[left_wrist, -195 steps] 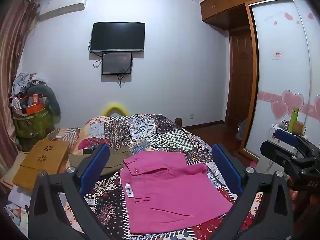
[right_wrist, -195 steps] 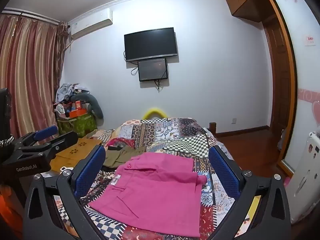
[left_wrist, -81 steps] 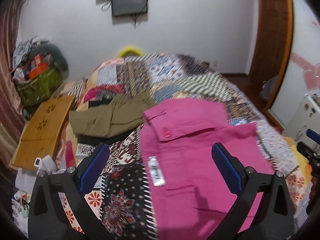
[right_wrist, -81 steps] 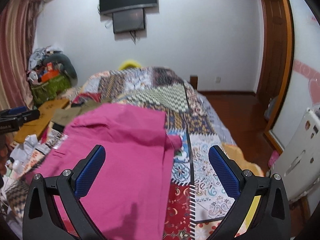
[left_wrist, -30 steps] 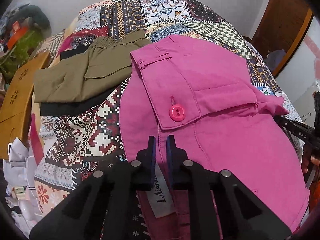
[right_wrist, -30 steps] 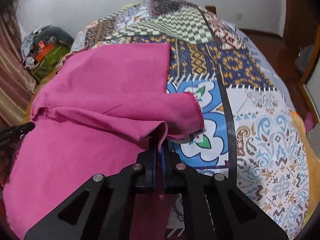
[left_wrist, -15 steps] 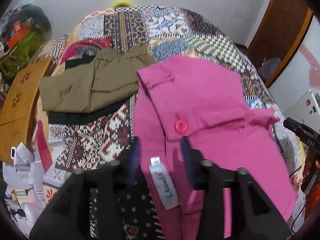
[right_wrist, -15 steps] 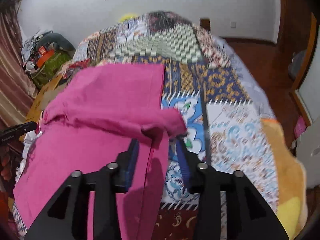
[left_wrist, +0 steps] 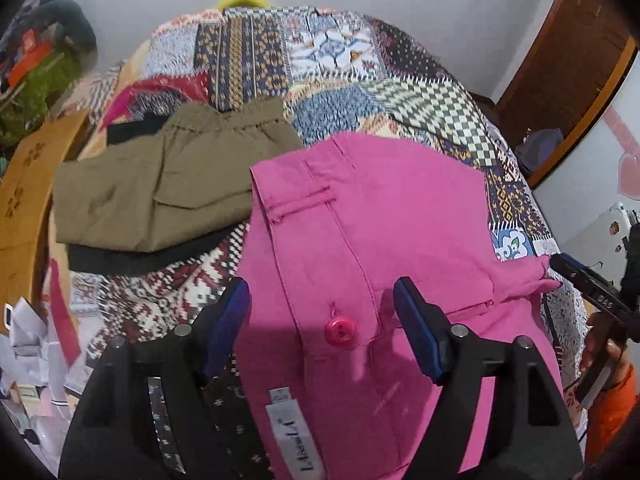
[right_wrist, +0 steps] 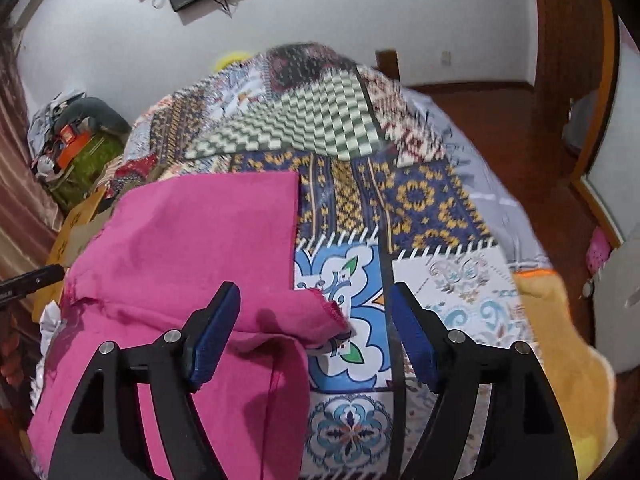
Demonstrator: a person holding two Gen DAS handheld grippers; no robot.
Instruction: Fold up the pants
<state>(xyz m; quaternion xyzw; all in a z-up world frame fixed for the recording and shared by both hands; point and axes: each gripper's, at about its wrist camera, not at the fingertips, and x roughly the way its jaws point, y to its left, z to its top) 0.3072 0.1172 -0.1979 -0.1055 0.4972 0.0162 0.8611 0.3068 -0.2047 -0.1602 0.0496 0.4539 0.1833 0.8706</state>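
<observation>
Left gripper (left_wrist: 322,308), jaws just opened wide and empty, poised above the waistband button (left_wrist: 340,330) of the pink pants (left_wrist: 384,216) on the patchwork quilt (left_wrist: 320,56). Right gripper (right_wrist: 314,320), likewise just opened and empty, over the frayed cuff (right_wrist: 320,312) at the pants' right edge; long axis across both tools.

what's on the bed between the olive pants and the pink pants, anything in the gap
In the left wrist view, only bare patterned quilt shows between the olive pants and the pink pants lower down; farther up, their edges meet. A black garment pokes out under the olive pair.
</observation>
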